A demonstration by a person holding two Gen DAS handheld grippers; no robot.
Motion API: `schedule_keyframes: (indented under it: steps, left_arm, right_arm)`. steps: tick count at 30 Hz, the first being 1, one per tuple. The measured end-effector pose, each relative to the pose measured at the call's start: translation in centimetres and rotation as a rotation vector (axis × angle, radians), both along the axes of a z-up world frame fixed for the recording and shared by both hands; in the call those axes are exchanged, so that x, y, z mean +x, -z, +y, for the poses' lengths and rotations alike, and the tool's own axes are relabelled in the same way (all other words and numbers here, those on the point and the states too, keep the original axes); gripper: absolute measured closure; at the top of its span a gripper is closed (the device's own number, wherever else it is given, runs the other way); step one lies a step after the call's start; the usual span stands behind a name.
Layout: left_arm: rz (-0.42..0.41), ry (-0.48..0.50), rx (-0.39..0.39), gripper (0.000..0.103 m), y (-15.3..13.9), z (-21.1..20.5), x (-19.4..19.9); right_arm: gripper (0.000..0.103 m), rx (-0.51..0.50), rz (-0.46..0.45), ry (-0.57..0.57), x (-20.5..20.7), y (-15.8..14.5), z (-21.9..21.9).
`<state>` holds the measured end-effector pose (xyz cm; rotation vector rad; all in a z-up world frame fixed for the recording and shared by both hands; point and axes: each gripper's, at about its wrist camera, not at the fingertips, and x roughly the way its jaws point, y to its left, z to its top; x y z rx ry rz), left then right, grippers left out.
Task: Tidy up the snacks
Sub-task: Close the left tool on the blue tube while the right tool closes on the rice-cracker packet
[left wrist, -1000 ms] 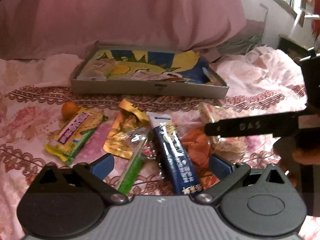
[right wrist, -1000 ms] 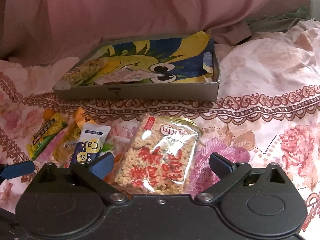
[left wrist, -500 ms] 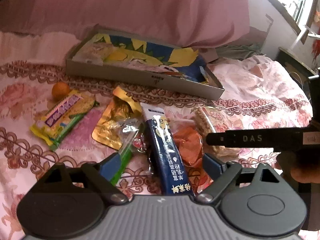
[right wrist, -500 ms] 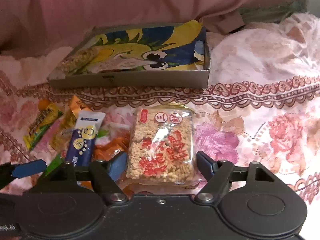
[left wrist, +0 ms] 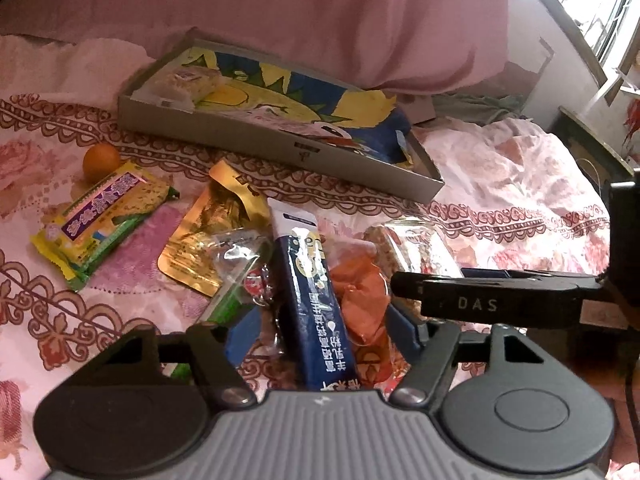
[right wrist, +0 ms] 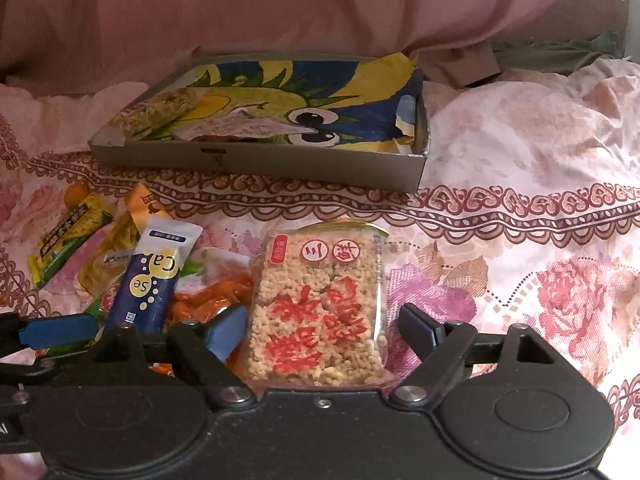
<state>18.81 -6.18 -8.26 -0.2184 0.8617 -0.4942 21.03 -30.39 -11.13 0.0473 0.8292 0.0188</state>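
Snacks lie on a floral bed sheet before a shallow grey box with a cartoon lining; it also shows in the right wrist view. My left gripper is open, its jaws either side of a dark blue stick packet and an orange packet. My right gripper is open around a clear rice-cracker pack with red print. The blue packet lies to its left. The right gripper's finger crosses the left wrist view.
A yellow-green packet, a gold pouch, a green-edged clear wrapper and a small orange lie at left. A snack pack lies in the box's far left corner. A pink pillow rises behind the box.
Both grippers have dropped lower and closer over the snack pile. Their jaws have narrowed somewhat around the blue packet and the rice-cracker pack. The left view has tilted.
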Motion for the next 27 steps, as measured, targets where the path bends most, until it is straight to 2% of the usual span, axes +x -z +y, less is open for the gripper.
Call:
schedule_keyframes:
  steps: [5,8,9,11,15,21,23,27]
  left_arm:
    - [0.020,-0.026,0.074,0.035,-0.4,-0.5,-0.3]
    - [0.024,-0.041,0.115,0.035,-0.6,-0.7,-0.6]
    - [0.026,-0.044,0.130,0.038,-0.6,-0.7,-0.6]
    - [0.038,-0.045,0.164,0.040,-0.5,-0.8,-0.6]
    - [0.040,-0.034,0.137,0.038,-0.1,-0.5,0.0]
    - [0.085,-0.024,0.104,0.040,1.3,-0.1,1.3]
    - [0.088,-0.022,0.112,0.042,1.1,-0.3,1.2]
    - [0.081,0.000,0.133,0.051,0.6,-0.7,0.8]
  right_arm:
    - [0.015,-0.053,0.002,-0.012,-0.2,-0.1,0.4]
    - [0.018,-0.106,0.009,-0.011,-0.3,-0.5,0.7]
    - [0.019,-0.133,0.013,-0.015,-0.3,-0.5,0.9]
    - [0.019,-0.129,0.015,-0.020,-0.3,-0.3,0.7]
    - [0.019,-0.008,0.040,0.000,0.3,0.6,-0.4]
    - [0.010,-0.030,0.004,-0.024,1.0,1.8,-0.8]
    - [0.012,-0.020,0.004,-0.025,1.0,1.8,-0.8]
    - [0.022,-0.037,0.003,-0.041,0.9,1.4,-0.4]
